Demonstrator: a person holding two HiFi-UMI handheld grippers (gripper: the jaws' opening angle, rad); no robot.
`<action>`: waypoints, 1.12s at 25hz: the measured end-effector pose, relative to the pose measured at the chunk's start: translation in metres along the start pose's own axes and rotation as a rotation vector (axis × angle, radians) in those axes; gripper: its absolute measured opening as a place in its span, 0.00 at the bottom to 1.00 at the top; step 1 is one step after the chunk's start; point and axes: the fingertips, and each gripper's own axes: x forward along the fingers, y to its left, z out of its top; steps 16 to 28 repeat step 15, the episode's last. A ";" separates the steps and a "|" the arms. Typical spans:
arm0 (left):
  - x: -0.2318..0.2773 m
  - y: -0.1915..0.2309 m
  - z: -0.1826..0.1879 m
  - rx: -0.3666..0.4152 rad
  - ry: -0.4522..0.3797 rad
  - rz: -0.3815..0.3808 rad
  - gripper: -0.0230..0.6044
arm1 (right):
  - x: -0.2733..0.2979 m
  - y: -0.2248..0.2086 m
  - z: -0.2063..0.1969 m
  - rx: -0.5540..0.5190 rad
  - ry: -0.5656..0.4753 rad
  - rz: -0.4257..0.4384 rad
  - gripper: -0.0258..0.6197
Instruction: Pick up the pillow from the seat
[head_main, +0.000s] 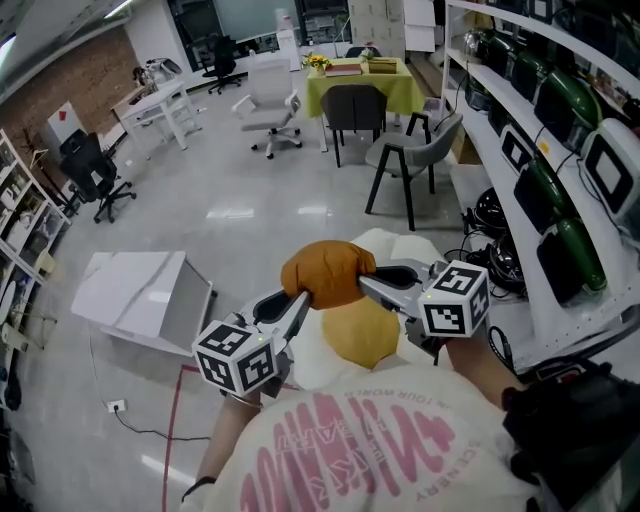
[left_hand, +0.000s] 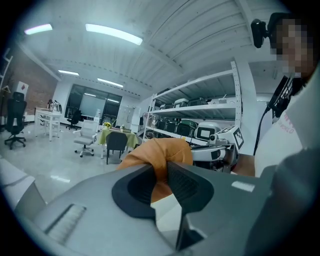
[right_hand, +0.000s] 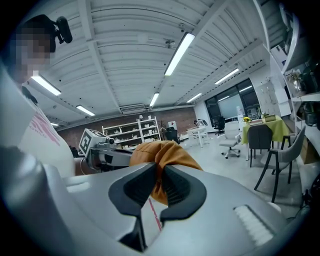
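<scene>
An orange-brown pillow (head_main: 328, 273) hangs in the air between my two grippers, in front of the person's chest. My left gripper (head_main: 302, 298) is shut on the pillow's left edge, pinching the fabric (left_hand: 159, 156) between its dark pads. From the other side my right gripper (head_main: 366, 281) is shut on the right edge, the cloth (right_hand: 161, 160) bunched between its jaws. Below the pillow sits a cream seat (head_main: 400, 245) with a yellow cushion (head_main: 362, 333) on it. Each gripper shows across the pillow in the other's view.
A white shelving rack (head_main: 540, 170) with green-and-black devices runs along the right. A white box (head_main: 145, 298) lies on the floor at the left. Grey chairs (head_main: 405, 160) and a green-clothed table (head_main: 365, 85) stand further off. A cable and socket (head_main: 117, 407) lie on the floor.
</scene>
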 end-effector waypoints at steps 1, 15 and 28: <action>0.001 0.000 -0.001 -0.001 0.002 -0.002 0.16 | 0.000 -0.001 -0.001 -0.002 0.001 -0.005 0.11; 0.008 0.007 -0.004 0.010 0.031 -0.033 0.16 | 0.003 -0.007 -0.003 -0.013 0.006 -0.038 0.11; 0.008 0.007 -0.004 0.010 0.031 -0.033 0.16 | 0.003 -0.007 -0.003 -0.013 0.006 -0.038 0.11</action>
